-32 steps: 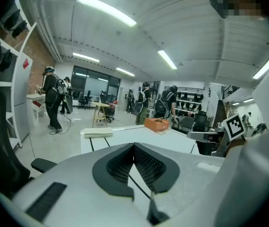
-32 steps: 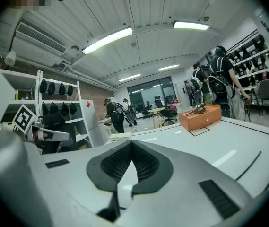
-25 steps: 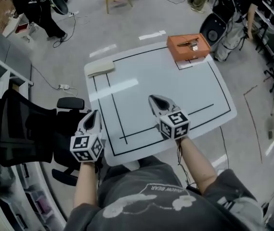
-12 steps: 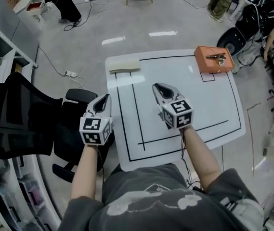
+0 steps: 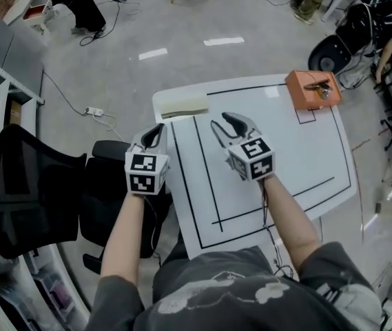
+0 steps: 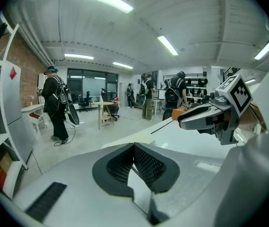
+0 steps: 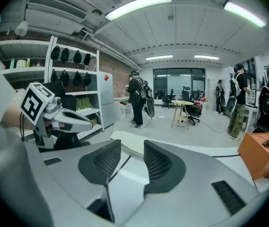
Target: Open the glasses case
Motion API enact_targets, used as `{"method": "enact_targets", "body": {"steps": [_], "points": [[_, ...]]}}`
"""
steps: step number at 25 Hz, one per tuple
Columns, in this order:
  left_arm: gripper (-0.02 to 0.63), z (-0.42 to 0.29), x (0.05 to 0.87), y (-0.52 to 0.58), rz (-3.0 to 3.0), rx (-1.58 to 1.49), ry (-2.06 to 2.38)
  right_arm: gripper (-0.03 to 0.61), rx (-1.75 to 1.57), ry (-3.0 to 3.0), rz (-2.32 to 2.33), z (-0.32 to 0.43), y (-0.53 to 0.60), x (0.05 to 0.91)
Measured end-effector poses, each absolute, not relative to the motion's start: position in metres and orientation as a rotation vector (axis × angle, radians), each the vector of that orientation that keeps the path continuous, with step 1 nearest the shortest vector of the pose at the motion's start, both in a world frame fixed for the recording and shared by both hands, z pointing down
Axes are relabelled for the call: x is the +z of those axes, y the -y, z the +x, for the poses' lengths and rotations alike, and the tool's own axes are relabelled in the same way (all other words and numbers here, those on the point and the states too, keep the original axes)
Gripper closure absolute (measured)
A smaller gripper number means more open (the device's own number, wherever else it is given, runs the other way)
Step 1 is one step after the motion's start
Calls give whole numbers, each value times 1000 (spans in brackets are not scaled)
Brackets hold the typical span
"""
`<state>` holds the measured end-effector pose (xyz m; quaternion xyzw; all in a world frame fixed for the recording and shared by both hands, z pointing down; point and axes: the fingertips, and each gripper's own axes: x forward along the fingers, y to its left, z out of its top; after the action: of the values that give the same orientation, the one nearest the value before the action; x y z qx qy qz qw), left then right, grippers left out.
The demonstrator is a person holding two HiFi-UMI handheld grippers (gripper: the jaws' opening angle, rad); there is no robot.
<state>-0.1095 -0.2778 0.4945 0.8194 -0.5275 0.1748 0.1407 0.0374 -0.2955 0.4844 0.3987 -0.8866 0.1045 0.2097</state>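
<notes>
The cream glasses case (image 5: 184, 106) lies closed at the far left corner of the white table (image 5: 285, 157). My right gripper (image 5: 227, 121) hovers over the table just right of the case and a little nearer to me. Its jaws are opening, with nothing between them. In the right gripper view the case (image 7: 130, 140) shows just beyond the parted gripper (image 7: 132, 148). My left gripper (image 5: 156, 131) is at the table's left edge, below the case, with its jaws meeting at the tips (image 6: 134, 148) and nothing held.
An orange box (image 5: 313, 89) with a metal clasp sits at the table's far right corner. A black office chair (image 5: 106, 178) stands against the table's left side, with shelving beyond it. Several people stand farther off in the room.
Both grippers have moved forward and left towards the glasses case. The right gripper's jaws, shut before, now stand apart. The left gripper stays shut.
</notes>
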Motion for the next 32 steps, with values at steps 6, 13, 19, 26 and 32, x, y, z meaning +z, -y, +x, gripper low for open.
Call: {"method": "enact_targets", "body": {"steps": [6, 13, 19, 26, 32], "points": [[612, -103, 519, 311, 2381, 593, 1479, 241, 181, 2432, 962, 18, 316, 502], [612, -99, 560, 329, 2359, 751, 1420, 221, 132, 2375, 911, 12, 345, 524], [612, -98, 579, 336, 2299, 790, 1406, 222, 105, 2349, 876, 11, 357, 540], [612, -101, 585, 341, 2236, 777, 1455, 224, 64, 2338, 817, 5, 366, 548], [612, -102, 587, 340, 2176, 741, 1475, 232, -98, 2307, 654, -12, 372, 557]]}}
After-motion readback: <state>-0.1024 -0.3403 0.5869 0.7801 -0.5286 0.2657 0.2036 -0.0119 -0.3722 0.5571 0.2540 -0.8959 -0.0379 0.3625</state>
